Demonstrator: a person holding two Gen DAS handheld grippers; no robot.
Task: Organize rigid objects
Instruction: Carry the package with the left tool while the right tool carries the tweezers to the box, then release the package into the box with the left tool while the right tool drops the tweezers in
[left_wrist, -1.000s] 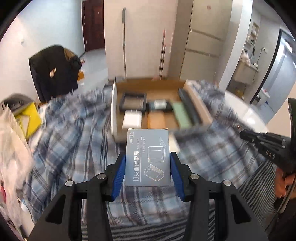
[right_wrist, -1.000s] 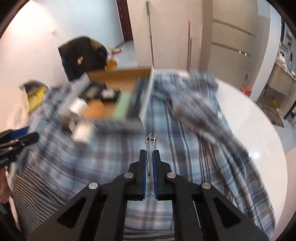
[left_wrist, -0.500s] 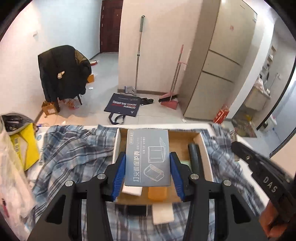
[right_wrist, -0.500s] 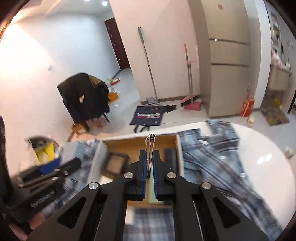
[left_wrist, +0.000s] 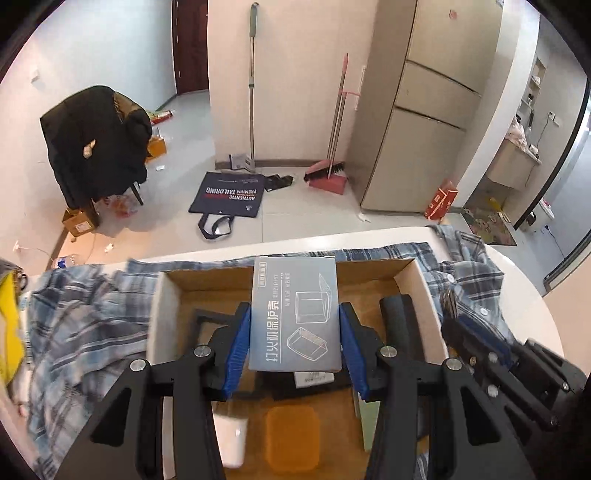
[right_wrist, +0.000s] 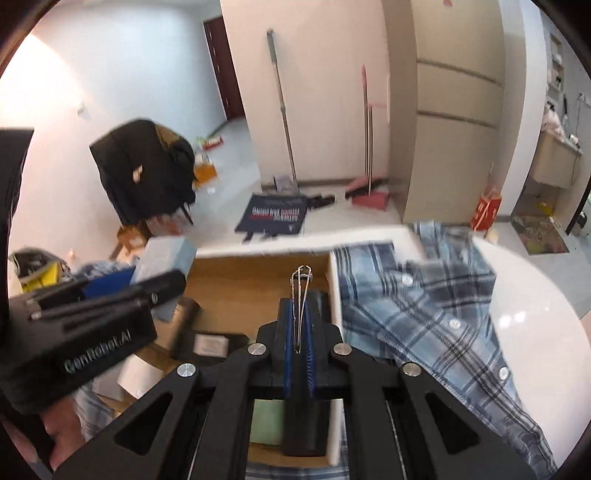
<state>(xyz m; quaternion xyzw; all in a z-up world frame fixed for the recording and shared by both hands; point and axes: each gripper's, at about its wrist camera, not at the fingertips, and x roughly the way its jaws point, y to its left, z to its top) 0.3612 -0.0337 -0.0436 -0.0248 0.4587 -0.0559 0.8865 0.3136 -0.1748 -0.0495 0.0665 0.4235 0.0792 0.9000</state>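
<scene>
My left gripper (left_wrist: 294, 345) is shut on a flat grey-blue box (left_wrist: 294, 314) with printed writing and holds it above the open cardboard box (left_wrist: 421, 280). My right gripper (right_wrist: 300, 325) is shut on a thin metal clip (right_wrist: 301, 291) and is over the right part of the cardboard box (right_wrist: 236, 273). Inside the box lie a black frame (left_wrist: 201, 319), an orange case (left_wrist: 293, 437), a white item (left_wrist: 232, 439), a green item (right_wrist: 267, 422) and a long black bar (left_wrist: 397, 317). The left gripper's body (right_wrist: 85, 332) shows at the left of the right wrist view.
A blue plaid cloth (left_wrist: 85, 325) covers the round white table (right_wrist: 535, 306); a plaid shirt (right_wrist: 424, 317) lies to the right of the box. A yellow bag (left_wrist: 9, 328) is at the table's left. Beyond the table are a chair with a dark jacket (left_wrist: 96, 144), brooms and a cabinet.
Both grippers have moved forward over the cardboard box, still holding the grey-blue box and the clip. The box's inside now lies right under them.
</scene>
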